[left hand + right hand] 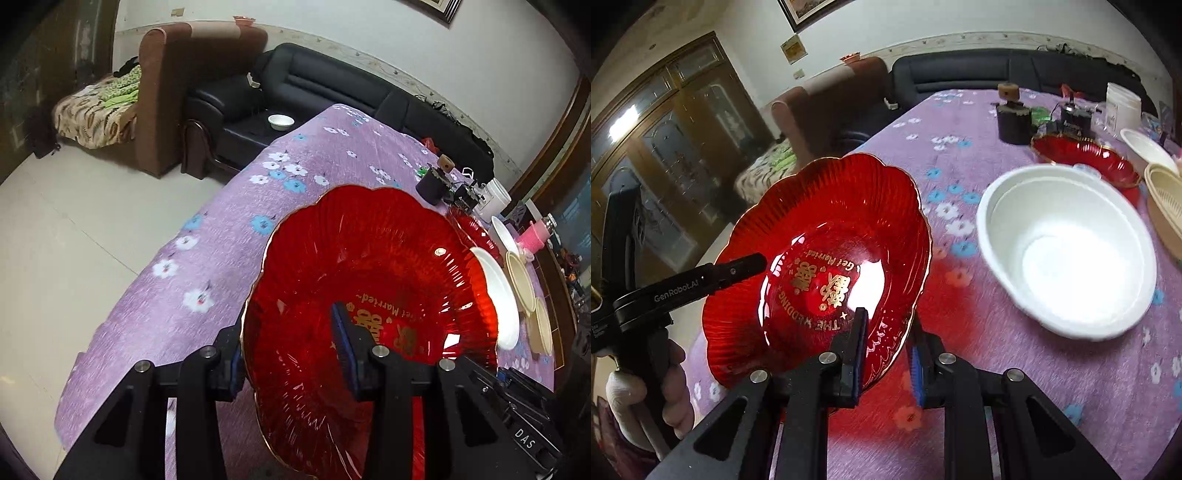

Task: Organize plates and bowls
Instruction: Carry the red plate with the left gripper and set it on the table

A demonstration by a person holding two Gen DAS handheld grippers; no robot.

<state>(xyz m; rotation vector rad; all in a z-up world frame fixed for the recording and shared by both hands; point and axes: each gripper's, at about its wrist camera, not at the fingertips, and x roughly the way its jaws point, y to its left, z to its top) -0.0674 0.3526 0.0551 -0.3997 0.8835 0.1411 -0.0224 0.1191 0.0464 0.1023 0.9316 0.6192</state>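
A red glass plate [369, 266] with gold lettering and a scalloped gold rim is held tilted above the purple floral tablecloth [221, 221]. My left gripper [291, 350] is shut on its near edge, one finger inside the dish and the other hidden behind the rim. In the right wrist view the same red plate [827, 251] fills the centre-left. My right gripper [888, 354] is shut on its near rim, with one pad inside and one under the edge. The left gripper's upper finger [738, 267] lies on the plate's far side, above a person's hand [672, 373].
On the tablecloth [1034, 369] to the right sit a white bowl [1067, 251], a second red plate [1086, 162], stacked cream bowls [1167, 206], a white jar [1123, 107] and a black device [1014, 125]. A black sofa [332, 85] behind holds a small white bowl [281, 122].
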